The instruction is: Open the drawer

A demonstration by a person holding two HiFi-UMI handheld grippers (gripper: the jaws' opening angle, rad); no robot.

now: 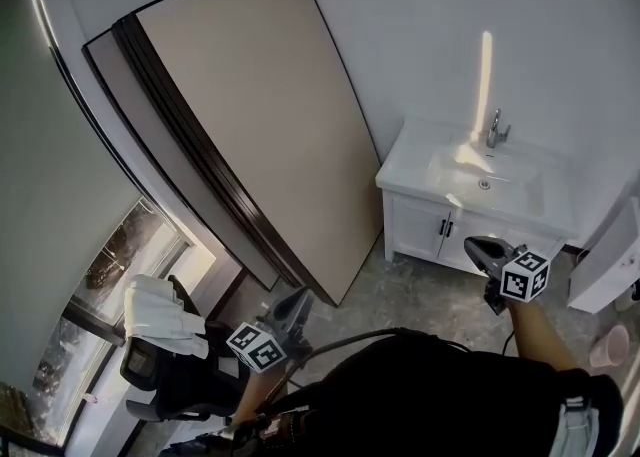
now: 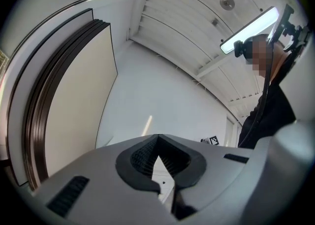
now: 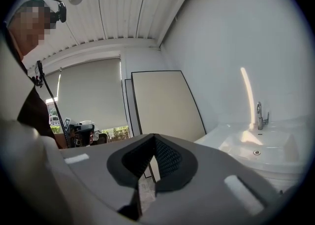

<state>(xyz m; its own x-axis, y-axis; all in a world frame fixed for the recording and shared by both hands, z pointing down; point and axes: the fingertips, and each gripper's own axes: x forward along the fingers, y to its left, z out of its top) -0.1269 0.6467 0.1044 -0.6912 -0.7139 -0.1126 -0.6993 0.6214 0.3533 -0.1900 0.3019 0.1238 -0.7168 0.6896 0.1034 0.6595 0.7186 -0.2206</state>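
Hovering in mid-air with nothing gripped: left tongs (image 1: 298,301) and right tongs (image 1: 472,243), both pinched fully shut. Standing against the wall (image 1: 450,25) beyond the right tongs, apart from both: white sink cabinet (image 1: 415,227), dark-handled fronts all closed, tap (image 1: 495,130) above the basin. Leaning on the wall to the left: big beige boards (image 1: 250,115).

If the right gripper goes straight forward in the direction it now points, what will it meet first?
Probably the large beige panel, which stands straight beyond the shut jaws of the right gripper. The white sink vanity lies off to the side. Depth is unclear.
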